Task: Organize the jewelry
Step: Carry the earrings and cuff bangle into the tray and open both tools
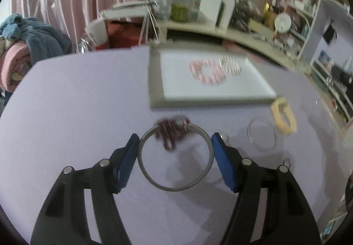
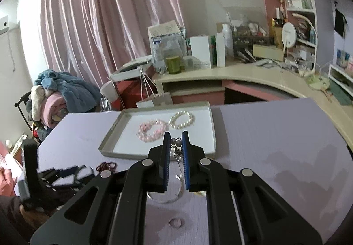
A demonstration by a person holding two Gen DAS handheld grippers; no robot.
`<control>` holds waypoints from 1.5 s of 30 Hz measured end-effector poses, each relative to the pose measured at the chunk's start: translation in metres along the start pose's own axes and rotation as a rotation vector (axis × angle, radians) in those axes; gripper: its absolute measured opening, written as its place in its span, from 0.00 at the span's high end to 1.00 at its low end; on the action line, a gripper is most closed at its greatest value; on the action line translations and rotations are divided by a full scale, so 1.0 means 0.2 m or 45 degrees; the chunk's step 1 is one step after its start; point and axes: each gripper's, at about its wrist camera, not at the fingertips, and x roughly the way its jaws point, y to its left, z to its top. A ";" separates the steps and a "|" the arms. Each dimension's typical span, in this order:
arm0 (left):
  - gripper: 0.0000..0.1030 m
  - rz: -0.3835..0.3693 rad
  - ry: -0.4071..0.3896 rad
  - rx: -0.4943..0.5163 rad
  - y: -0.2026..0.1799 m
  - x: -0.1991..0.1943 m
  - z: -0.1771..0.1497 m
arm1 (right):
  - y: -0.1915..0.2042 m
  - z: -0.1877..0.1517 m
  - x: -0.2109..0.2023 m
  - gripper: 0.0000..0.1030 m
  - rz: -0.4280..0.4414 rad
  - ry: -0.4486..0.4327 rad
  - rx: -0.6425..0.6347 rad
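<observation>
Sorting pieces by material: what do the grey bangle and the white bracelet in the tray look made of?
Grey bangle: probably metal, matte; thin, rigid, open-ended hoop, dull sheen. White bracelet: pearl-like beads, glossy and round; real or imitation can't be told.

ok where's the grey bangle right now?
Left wrist view: the grey bangle sits between the left gripper pads, just above the lilac table, with the dark red bead bracelet just beyond it and the tray further back.

No legible text, label or number anywhere
</observation>
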 end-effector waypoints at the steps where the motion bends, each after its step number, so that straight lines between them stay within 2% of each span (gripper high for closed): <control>1: 0.35 0.001 -0.017 -0.007 0.01 -0.02 0.03 | 0.01 0.03 0.01 0.90 0.004 -0.013 -0.020; 5: 0.35 -0.002 -0.099 -0.021 0.06 -0.09 0.20 | 0.04 0.13 0.04 0.90 0.003 -0.045 -0.091; 11: 0.35 -0.007 -0.183 0.049 0.03 -0.13 0.42 | 0.06 0.26 0.16 0.90 0.030 -0.047 -0.107; 16: 0.35 -0.053 -0.220 0.083 -0.03 -0.10 0.61 | 0.07 0.35 0.33 0.90 0.052 -0.005 -0.096; 20: 0.35 -0.078 -0.221 0.118 -0.10 -0.03 0.71 | 0.06 0.35 0.48 0.90 0.053 0.062 -0.077; 27: 0.35 -0.090 -0.174 0.140 -0.15 0.13 0.76 | 0.01 0.24 0.69 0.90 0.040 0.198 -0.061; 39: 0.35 -0.087 -0.146 0.130 -0.14 0.25 0.78 | 0.00 0.23 0.77 0.88 0.044 0.235 -0.052; 41: 0.35 -0.087 -0.146 0.130 -0.14 0.25 0.79 | -0.01 0.22 0.75 0.84 0.056 0.233 -0.046; 43: 0.35 -0.085 -0.144 0.131 -0.14 0.26 0.79 | -0.02 0.23 0.74 0.59 0.047 0.212 -0.032; 45: 0.35 -0.083 -0.140 0.131 -0.13 0.28 0.79 | -0.04 0.24 0.71 0.54 0.036 0.189 -0.017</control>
